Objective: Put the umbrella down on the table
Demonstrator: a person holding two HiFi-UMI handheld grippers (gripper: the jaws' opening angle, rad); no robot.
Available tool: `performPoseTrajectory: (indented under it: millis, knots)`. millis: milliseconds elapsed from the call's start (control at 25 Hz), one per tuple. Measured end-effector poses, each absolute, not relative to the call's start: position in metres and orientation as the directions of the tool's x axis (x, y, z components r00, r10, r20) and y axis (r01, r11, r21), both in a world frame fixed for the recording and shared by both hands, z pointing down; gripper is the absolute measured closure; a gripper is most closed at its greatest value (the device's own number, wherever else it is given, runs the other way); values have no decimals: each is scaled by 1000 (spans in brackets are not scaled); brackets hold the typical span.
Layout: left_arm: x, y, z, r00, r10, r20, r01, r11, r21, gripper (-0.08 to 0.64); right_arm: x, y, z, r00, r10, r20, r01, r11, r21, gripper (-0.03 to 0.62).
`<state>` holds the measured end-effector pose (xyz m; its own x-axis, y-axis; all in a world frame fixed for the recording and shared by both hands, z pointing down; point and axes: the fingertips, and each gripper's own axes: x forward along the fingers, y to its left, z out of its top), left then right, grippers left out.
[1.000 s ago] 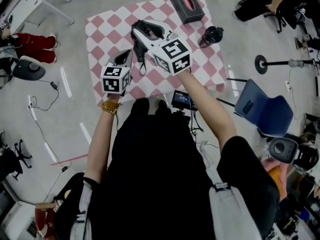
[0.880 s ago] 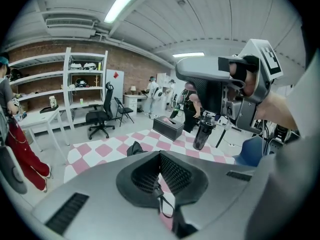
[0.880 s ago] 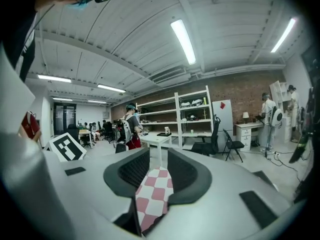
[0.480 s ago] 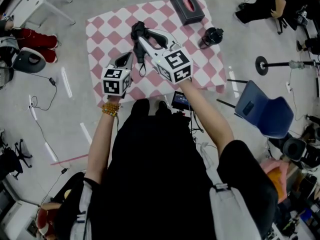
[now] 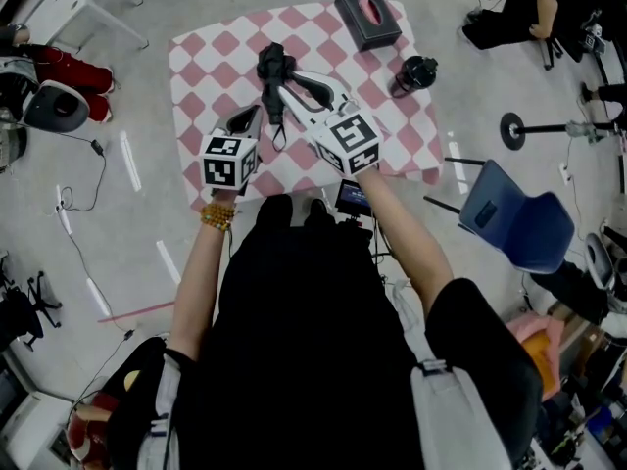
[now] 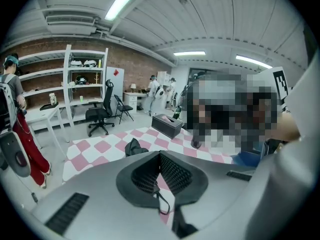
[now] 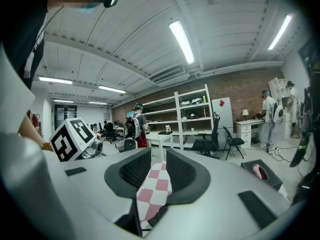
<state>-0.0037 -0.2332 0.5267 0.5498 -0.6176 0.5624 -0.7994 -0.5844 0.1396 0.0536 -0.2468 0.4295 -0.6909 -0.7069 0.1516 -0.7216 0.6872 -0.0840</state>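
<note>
The folded black umbrella (image 5: 273, 78) lies on the pink-and-white checked table (image 5: 211, 62), its strap trailing toward the near edge. In the left gripper view the umbrella (image 6: 134, 146) is a dark bundle on the cloth ahead. My right gripper (image 5: 291, 79) points at it from the right with its tips close beside it. Its jaws are closing, and in the right gripper view (image 7: 159, 156) only checked cloth shows between the pads. My left gripper (image 5: 247, 117) hovers near the front left of the table, tips together (image 6: 160, 156), holding nothing.
A dark tissue box (image 5: 367, 13) stands at the far right corner of the table, and a black cup (image 5: 415, 70) sits near its right edge. A blue chair (image 5: 516, 219) and a small screen (image 5: 354, 197) are beside the table's near edge. People stand by shelves in the background.
My right gripper has drawn back toward me and sunk, and its jaws have come off the umbrella, which now rests on the cloth. The left gripper has stayed put.
</note>
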Motion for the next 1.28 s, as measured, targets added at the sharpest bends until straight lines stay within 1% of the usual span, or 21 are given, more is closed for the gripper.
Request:
performPoseTrajectory:
  millis: [560,1000,1280]
  knots:
    - [-3,-225,533,555,-602,574,-796,-584,157,546,68,-229,445,-669,-733,123,-743,660,-111,502]
    - [-6,-220,538,556,-587,588,-794,-583,169,546,65,-219,453,-660,-735,155,-750,655,-86,508]
    - [-6,-216,543,560,-578,593,-791,-586,176,546,58,-212,462,-683,-716,142,-729,681,-74,511]
